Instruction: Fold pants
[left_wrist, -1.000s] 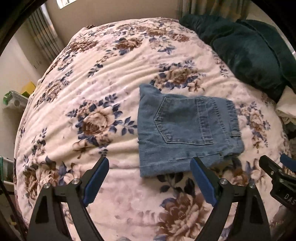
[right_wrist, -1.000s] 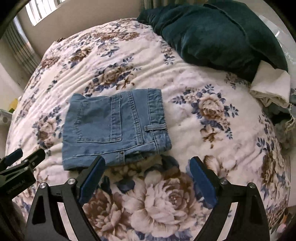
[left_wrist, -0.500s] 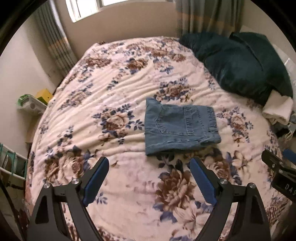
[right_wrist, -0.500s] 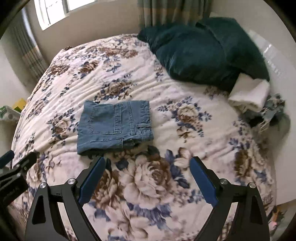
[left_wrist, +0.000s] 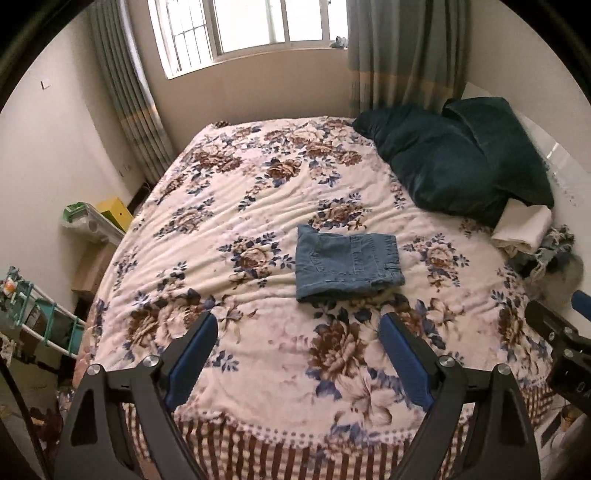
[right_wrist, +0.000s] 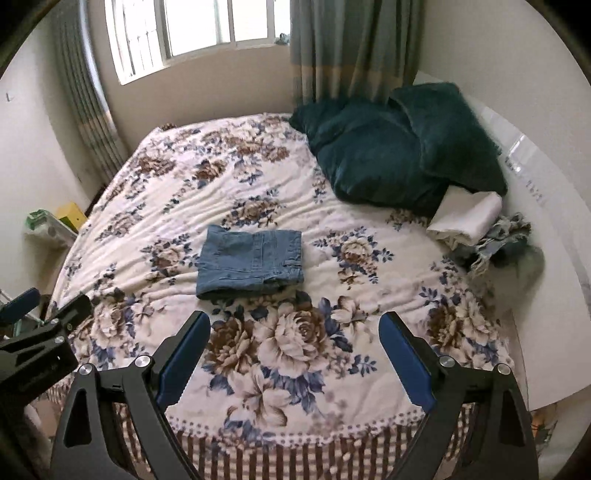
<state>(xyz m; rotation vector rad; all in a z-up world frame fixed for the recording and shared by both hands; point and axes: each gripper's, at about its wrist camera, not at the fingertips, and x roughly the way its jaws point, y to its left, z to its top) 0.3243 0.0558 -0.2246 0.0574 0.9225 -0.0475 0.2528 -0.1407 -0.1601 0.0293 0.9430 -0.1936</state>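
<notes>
Left claw (left_wrist: 297, 354) and right claw (right_wrist: 295, 350): jaws apart, empty. Folded denim pants (left_wrist: 345, 262): beyond both claws, mid-bed (left_wrist: 229, 206). Dark green pillows (left_wrist: 454, 173): behind pants, right. Window (left_wrist: 236, 29): beyond bed.

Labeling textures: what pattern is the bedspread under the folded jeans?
Cream bedspread with brown-and-blue floral print; clearest in the left wrist view.

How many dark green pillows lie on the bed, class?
2. One dark green pillow lies nearer the window; the other leans against the headboard, overlapping it. More could be hidden behind them.
</notes>
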